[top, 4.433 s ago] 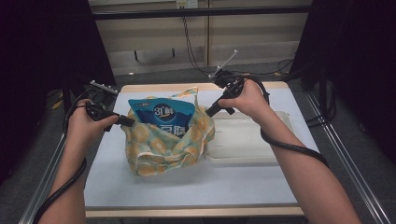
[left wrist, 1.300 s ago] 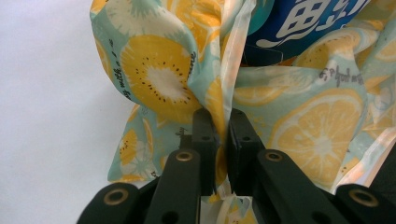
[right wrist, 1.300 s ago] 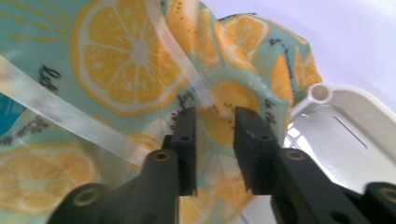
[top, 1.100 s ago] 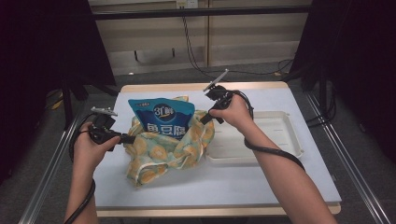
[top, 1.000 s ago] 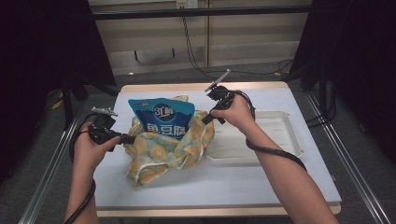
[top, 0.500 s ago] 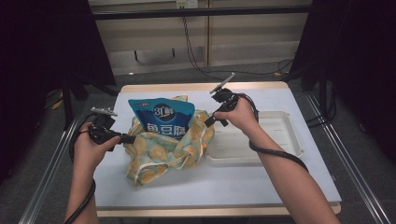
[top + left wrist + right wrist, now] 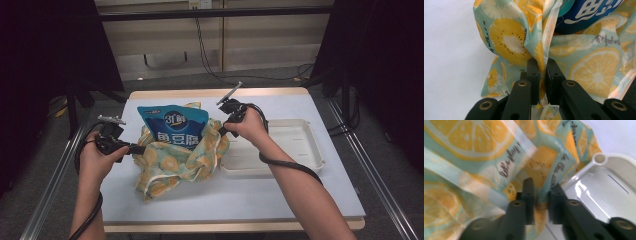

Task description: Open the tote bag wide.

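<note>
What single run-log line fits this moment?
left gripper: shut on lemon-print cloth bag | right gripper: jaws just closed on bag's other side | blue snack pouch: upright inside | white tray: beside bag

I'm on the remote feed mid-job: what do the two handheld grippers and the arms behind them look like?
Both the left gripper and the right gripper are black, with flat straight jaws hinged on links with brass-coloured pivot rings. Each carries a grey plate on top and trails a black cable that loops along the forearm. The forearms are bare, with no sleeves in view.
</note>
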A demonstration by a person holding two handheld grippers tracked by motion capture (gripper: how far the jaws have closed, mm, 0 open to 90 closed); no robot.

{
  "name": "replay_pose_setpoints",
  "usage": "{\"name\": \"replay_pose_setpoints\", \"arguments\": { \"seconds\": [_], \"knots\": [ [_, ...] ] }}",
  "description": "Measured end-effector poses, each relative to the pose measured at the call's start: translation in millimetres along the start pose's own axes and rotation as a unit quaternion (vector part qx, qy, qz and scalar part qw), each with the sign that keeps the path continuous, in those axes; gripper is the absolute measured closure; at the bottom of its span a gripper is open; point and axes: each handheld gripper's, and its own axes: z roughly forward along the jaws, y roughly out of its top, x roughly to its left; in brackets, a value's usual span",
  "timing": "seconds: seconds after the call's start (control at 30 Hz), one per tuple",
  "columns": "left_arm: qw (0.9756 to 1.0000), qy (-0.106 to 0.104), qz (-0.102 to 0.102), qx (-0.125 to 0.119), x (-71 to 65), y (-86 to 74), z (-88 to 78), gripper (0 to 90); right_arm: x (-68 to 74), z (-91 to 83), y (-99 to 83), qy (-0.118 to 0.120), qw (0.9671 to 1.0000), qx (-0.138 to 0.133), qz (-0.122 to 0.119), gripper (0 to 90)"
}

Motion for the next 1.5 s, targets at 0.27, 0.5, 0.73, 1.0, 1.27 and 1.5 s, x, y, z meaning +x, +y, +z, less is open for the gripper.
{"name": "replay_pose_setpoints", "arguments": {
  "seconds": [0.27,0.5,0.73,1.0,1.27,1.5],
  "knots": [
    [1.0000,0.003,-0.007,0.002,1.5,-5.4,-1.9,83.4,2.1,13.8,8.4,0.004,1.0000,-0.005,-0.006,88.2],
    [1.0000,0.003,-0.008,0.005,1.8,-6.5,-0.8,83.4,1.0,25.1,8.2,0.008,1.0000,-0.004,-0.002,86.9],
    [1.0000,0.006,-0.006,0.005,0.7,-5.3,-1.0,83.4,-0.8,9.2,3.0,-0.003,0.9999,-0.009,-0.004,66.3],
    [0.9999,0.008,-0.008,0.006,-1.3,-4.9,-0.4,83.2,3.9,-22.1,-3.1,-0.015,0.9997,-0.016,-0.007,59.0],
    [0.9999,0.010,-0.010,0.005,-0.7,-5.5,0.6,82.8,13.5,-36.8,-6.4,-0.014,0.9997,-0.005,-0.022,59.0],
    [0.9999,0.012,-0.007,0.005,-0.4,-5.8,-0.9,82.9,24.4,-35.9,-5.2,-0.009,0.9994,-0.006,-0.033,54.3]
  ]
}}
